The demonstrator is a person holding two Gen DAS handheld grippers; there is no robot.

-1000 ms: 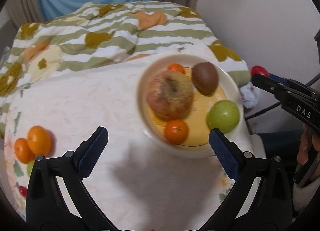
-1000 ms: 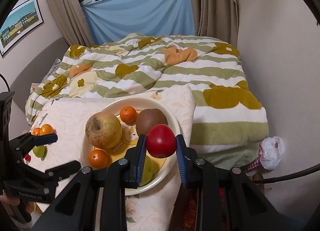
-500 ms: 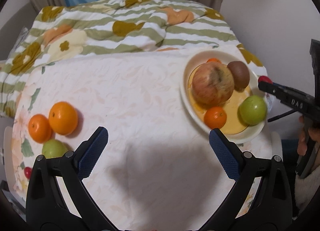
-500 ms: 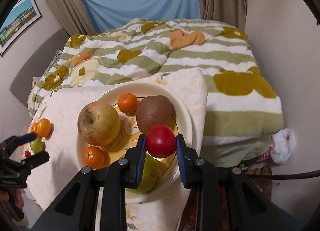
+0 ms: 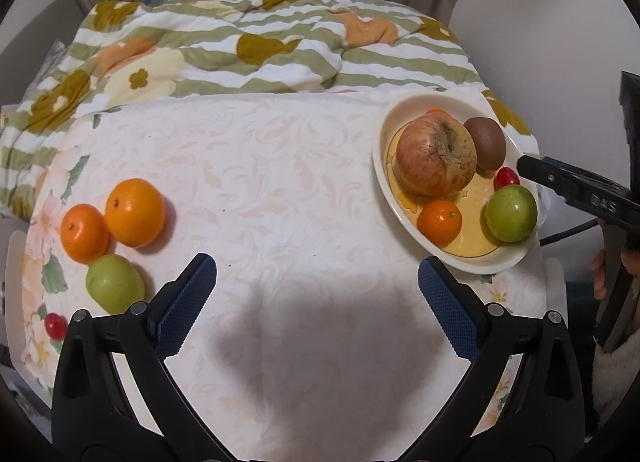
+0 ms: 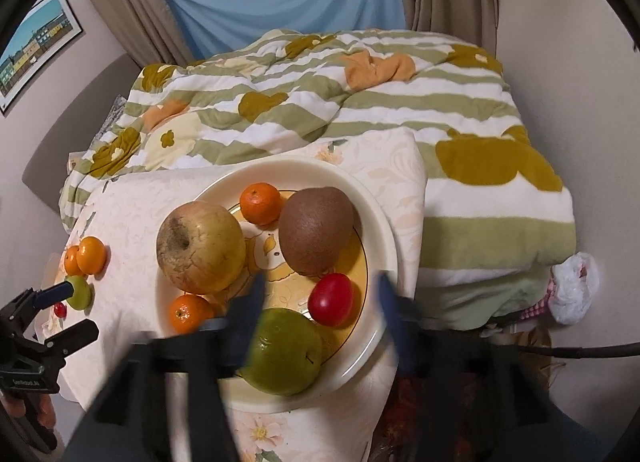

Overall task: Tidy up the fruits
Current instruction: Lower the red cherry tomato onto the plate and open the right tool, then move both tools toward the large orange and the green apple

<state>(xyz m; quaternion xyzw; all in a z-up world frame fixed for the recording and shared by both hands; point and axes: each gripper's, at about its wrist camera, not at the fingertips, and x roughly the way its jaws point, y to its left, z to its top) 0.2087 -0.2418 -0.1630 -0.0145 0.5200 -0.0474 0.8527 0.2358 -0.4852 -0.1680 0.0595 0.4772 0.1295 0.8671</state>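
Note:
A cream plate (image 6: 384,230) holds a large apple (image 6: 200,246), a kiwi (image 6: 316,230), a green fruit (image 6: 284,350), two mandarins (image 6: 260,202) and a red cherry tomato (image 6: 331,299). My right gripper (image 6: 320,302) hangs over the plate's near rim, blurred, its jaws opening. The tomato lies on the plate between them, untouched. My left gripper (image 5: 316,268) stands open above bare tablecloth, nothing in it. Left of it lie two oranges (image 5: 134,212), a green fruit (image 5: 114,282) and a small red tomato (image 5: 55,325). The plate (image 5: 382,166) sits far right in that view.
A green-striped quilt (image 6: 360,102) covers the bed behind the table. The plate sits near the table's right edge, with a wall close by. A white plastic bag (image 6: 574,286) and a black cable (image 6: 580,350) lie below that edge.
My right gripper has let go of the red tomato, which now rests on the plate. My left gripper has swung left, bringing the loose fruits into its view.

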